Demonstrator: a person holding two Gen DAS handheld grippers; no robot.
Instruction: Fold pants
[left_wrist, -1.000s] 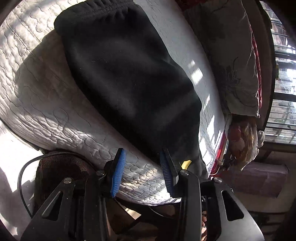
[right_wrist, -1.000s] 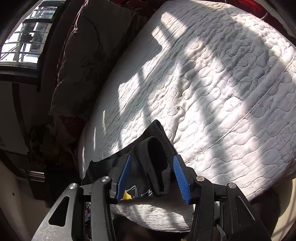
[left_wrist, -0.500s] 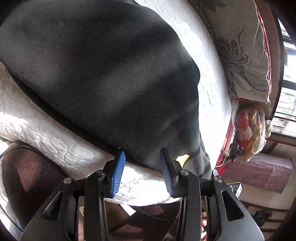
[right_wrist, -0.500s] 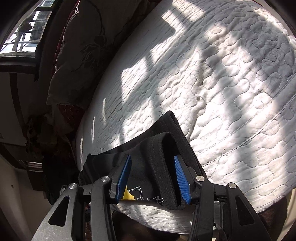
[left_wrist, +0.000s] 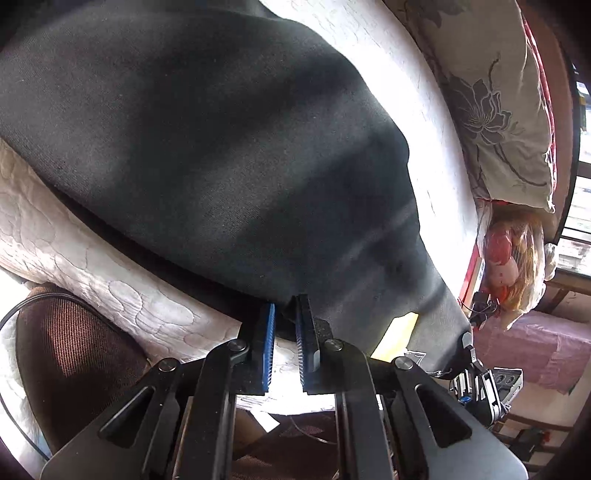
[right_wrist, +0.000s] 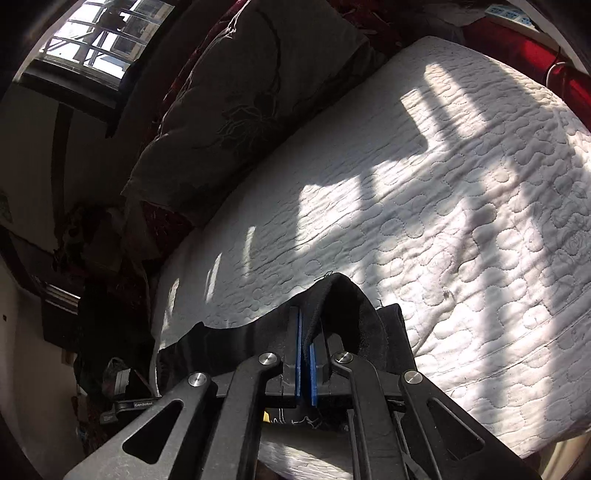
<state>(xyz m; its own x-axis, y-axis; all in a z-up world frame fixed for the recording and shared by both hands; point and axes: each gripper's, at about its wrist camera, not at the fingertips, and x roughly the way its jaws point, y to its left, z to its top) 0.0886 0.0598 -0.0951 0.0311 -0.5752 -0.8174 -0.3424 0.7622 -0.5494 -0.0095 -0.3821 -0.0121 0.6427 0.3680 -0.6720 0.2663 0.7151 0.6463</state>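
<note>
Left-wrist view shows the left gripper (left_wrist: 285, 317) clamped on the near edge of the black fleece pants (left_wrist: 207, 155), which lie across the white quilted mattress (left_wrist: 122, 295). The right gripper (right_wrist: 306, 341), jaws just closed, pinches their hem. Both should lift evenly and carry the cloth far over, keeping edges aligned.

Quilted mattress (right_wrist: 424, 206) (sunlit), floral pillow (left_wrist: 491, 99)

A lived-in bedroom at home

A white quilted mattress (right_wrist: 424, 206) fills the room, a flower-patterned pillow (left_wrist: 491, 96) lies along its far edge, and sun falls in bars through a barred window (right_wrist: 92, 33) beyond the pillow.
</note>
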